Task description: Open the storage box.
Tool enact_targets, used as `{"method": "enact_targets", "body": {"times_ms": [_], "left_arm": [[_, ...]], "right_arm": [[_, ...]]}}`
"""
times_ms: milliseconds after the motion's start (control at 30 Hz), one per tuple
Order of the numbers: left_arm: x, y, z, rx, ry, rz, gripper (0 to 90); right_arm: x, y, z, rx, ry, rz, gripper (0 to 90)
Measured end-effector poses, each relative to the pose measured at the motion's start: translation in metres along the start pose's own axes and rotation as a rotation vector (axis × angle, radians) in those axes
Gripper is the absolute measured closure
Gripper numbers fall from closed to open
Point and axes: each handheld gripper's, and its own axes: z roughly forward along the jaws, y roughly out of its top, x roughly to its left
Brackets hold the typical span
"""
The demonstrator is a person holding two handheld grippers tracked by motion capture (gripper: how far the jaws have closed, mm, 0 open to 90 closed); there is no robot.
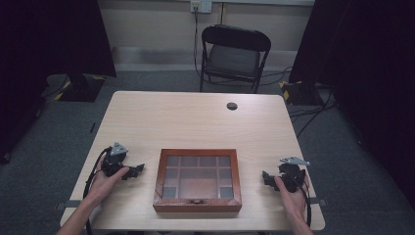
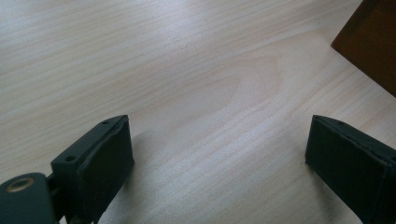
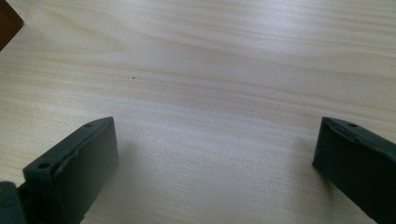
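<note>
two grippers rest on a pale wooden table [image 1: 195, 117], one on each side of a wooden box [image 1: 197, 179] with a glass lid. the box lies flat near the table's front edge, lid closed, its small dividers visible through the glass. the left gripper [image 1: 134, 171] sits just left of the box, held by the person's left hand [image 1: 105, 178], its jaws spread wide with nothing between them. the right gripper [image 1: 266, 178] sits right of the box, held by the right hand [image 1: 289, 191], jaws likewise wide apart and empty. neither gripper touches the box. a black folding chair [image 1: 234, 56] stands beyond the table, far behind the box.
</note>
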Motion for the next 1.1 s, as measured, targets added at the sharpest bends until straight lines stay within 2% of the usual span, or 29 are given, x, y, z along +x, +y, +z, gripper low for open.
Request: {"method": "enact_targets", "body": {"times_ms": [400,433,467,500,567,600,733,800,867,1033,1100], "left_arm": [[0.0,0.0,0.0,0.0,-0.003,0.0,6.7],[0.0,0.0,0.0,0.0,-0.003,0.001,6.6],[0.001,0.0,0.0,0.001,-0.006,0.005,6.5],[0.001,0.0,0.0,0.001,-0.006,0.005,6.5],[0.001,0.0,0.0,0.002,-0.007,0.006,6.5],[0.001,0.0,0.0,0.002,-0.006,0.006,6.5],[0.001,0.0,0.0,0.002,-0.006,0.006,6.5],[0.001,0.0,0.0,0.003,-0.006,0.006,6.5],[0.001,0.0,0.0,0.003,-0.006,0.006,6.5],[0.001,0.0,0.0,0.003,-0.005,0.007,6.4],[0.001,0.0,0.0,0.003,-0.005,0.007,6.3]], "right_arm": [[0.001,0.0,-0.001,-0.005,-0.002,0.007,0.3],[0.001,0.0,-0.001,-0.008,0.001,0.007,1.7],[0.002,0.0,-0.002,-0.012,0.001,0.012,7.7],[0.002,0.0,-0.002,-0.012,0.001,0.012,7.7],[0.002,0.001,-0.005,-0.019,0.002,0.015,20.8],[0.001,0.003,-0.007,-0.021,0.036,0.038,15.6],[0.001,0.003,-0.008,-0.023,0.042,0.023,20.6],[0.001,0.004,-0.009,-0.021,0.069,0.024,19.9],[0.002,0.006,-0.011,-0.027,0.105,0.008,21.7],[0.005,0.009,-0.015,-0.038,0.144,-0.025,23.3],[0.008,0.01,-0.016,-0.023,0.157,-0.043,25.0]]}}
